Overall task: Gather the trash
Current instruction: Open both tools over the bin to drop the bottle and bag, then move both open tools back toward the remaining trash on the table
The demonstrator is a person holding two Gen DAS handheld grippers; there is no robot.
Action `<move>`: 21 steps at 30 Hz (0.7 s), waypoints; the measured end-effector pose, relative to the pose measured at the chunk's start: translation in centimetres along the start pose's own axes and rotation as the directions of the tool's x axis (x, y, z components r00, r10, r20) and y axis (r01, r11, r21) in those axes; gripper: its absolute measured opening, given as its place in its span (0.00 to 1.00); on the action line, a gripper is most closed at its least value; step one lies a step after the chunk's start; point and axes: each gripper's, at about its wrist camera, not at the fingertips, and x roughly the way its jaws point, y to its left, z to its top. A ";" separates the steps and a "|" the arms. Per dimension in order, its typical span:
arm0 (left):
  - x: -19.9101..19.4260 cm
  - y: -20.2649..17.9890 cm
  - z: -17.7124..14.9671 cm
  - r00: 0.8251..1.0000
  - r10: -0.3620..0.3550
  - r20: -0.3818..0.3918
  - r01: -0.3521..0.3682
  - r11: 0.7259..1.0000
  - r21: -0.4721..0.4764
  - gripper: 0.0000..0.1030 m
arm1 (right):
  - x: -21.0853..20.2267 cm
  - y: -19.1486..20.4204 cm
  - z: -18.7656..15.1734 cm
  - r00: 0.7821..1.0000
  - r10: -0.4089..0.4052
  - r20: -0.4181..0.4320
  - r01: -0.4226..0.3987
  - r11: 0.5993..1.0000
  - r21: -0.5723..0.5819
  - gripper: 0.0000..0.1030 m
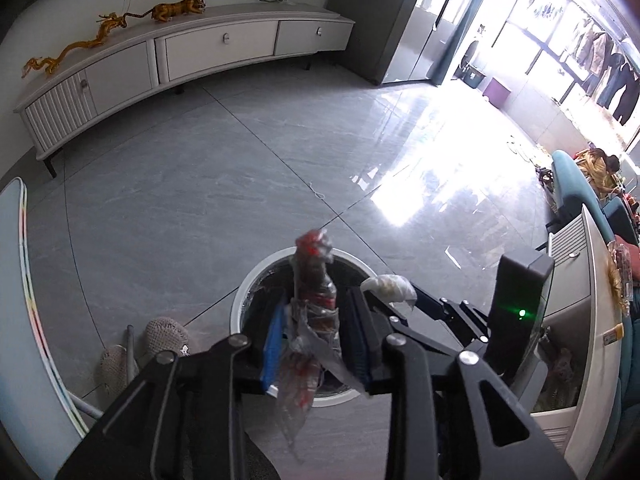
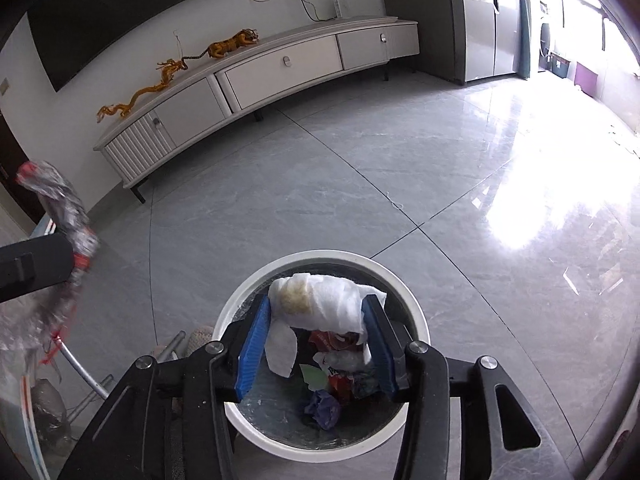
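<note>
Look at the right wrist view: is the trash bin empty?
No: the white trash bin already holds crumpled wrappers and other scraps.

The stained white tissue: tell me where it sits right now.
In the right wrist view the stained white tissue sits between the right hand-held gripper fingers, directly above the white trash bin.

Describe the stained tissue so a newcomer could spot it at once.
Find the round white bin on the grey tiled floor, in front of the long white cabinet. Directly above its opening, between the blue pads of the right tongs, sits a crumpled white tissue. Unlike the colourful wrappers below, it is white with a yellow-brown stain.
</note>
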 end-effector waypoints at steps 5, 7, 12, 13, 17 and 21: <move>0.7 -0.2 0.2 0.998 -0.058 -0.002 0.058 0.998 -0.024 0.49 | 0.1 -0.7 -0.2 1.000 -0.017 -0.009 0.017 1.000 0.018 0.52; 0.5 0.0 0.0 0.999 -0.054 0.003 0.054 0.998 -0.029 0.49 | -0.2 -0.9 -0.1 1.000 -0.018 -0.007 0.018 1.000 0.025 0.53; -1.9 0.2 -0.2 0.997 0.021 0.070 -0.019 0.999 -0.027 0.49 | -1.7 -0.6 0.2 1.000 -0.005 0.015 0.004 0.999 0.037 0.54; -2.4 0.2 -0.1 0.996 0.036 0.087 -0.034 0.999 -0.027 0.49 | -2.0 -0.4 0.2 1.000 0.001 0.022 -0.002 0.999 0.037 0.55; -5.7 0.0 -0.5 0.980 0.099 0.172 -0.093 0.995 -0.043 0.49 | -4.0 0.3 0.6 0.998 0.012 0.062 -0.014 0.999 0.035 0.56; -8.9 -0.8 -1.3 0.963 0.118 0.243 -0.108 0.993 -0.058 0.55 | -6.1 0.9 0.9 0.994 0.021 0.106 -0.024 0.999 0.031 0.57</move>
